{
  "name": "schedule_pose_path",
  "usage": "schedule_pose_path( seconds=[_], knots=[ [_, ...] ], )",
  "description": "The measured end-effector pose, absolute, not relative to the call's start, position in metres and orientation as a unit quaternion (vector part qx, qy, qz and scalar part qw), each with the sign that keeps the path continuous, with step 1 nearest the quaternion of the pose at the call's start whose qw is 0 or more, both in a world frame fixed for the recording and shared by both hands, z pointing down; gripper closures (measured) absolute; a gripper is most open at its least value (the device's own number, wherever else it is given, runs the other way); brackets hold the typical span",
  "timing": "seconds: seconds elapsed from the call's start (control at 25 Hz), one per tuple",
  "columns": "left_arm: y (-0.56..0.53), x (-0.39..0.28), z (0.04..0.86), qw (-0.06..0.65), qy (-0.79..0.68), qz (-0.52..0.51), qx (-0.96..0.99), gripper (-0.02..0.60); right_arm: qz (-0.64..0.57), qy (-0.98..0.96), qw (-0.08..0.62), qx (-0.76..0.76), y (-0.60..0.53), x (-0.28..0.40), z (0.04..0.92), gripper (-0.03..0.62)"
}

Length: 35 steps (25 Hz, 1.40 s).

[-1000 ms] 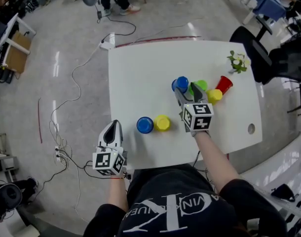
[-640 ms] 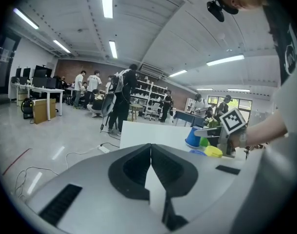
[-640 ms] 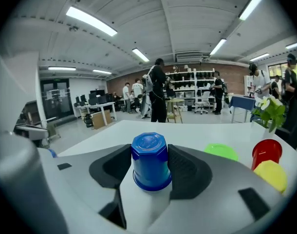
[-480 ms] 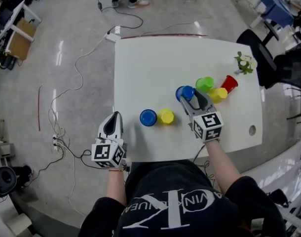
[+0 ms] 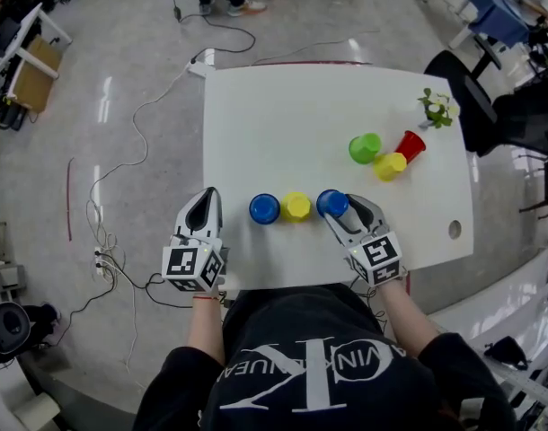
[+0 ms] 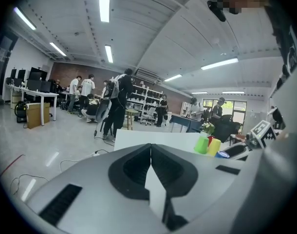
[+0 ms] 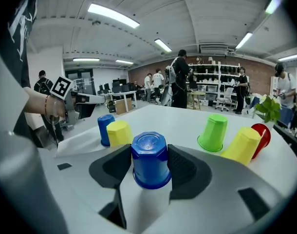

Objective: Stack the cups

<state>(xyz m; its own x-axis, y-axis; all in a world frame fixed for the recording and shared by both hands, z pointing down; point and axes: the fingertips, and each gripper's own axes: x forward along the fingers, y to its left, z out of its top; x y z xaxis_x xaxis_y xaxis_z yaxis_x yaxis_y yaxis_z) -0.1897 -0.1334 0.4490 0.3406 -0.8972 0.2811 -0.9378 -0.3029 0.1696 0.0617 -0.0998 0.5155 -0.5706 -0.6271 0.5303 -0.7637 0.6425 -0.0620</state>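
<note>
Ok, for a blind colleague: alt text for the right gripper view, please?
The right claw, just closed, grips an upside-down blue cup on the white table. At left stand a second blue cup and a yellow cup; at right, a green cup, another yellow cup and a red cup.
</note>
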Motion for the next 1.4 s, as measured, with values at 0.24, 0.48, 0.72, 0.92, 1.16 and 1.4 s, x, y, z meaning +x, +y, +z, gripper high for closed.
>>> schedule_pose_path(
  seconds=[0.24,0.48,0.72,0.92,1.16,1.4],
  knots=[
    [-0.133,-0.185,0.451,0.153,-0.564,0.071,0.808,0.577,0.145,-0.878,0.236,0.39,-0.094,0.057,0.516,0.352],
    [-0.129,-0.186,0.454,0.156,-0.564,0.075,0.807,0.577,0.146,-0.881,0.236,0.382,-0.09,0.055,0.517,0.35],
    [-0.127,-0.185,0.457,0.161,-0.563,0.076,0.807,0.577,0.173,-0.89,0.196,0.374,-0.09,0.05,0.51,0.328],
    [-0.124,-0.182,0.46,0.165,-0.563,0.079,0.806,0.577,0.196,-0.901,0.123,0.368,-0.094,0.059,0.483,0.284],
    [-0.121,-0.182,0.461,0.166,-0.569,0.082,0.802,0.577,0.177,-0.856,0.113,0.472,-0.129,0.121,0.473,0.289],
    [-0.117,-0.185,0.461,0.166,-0.588,0.081,0.787,0.577,0.158,-0.791,0.15,0.572,-0.158,0.193,0.486,0.289]
  ],
)
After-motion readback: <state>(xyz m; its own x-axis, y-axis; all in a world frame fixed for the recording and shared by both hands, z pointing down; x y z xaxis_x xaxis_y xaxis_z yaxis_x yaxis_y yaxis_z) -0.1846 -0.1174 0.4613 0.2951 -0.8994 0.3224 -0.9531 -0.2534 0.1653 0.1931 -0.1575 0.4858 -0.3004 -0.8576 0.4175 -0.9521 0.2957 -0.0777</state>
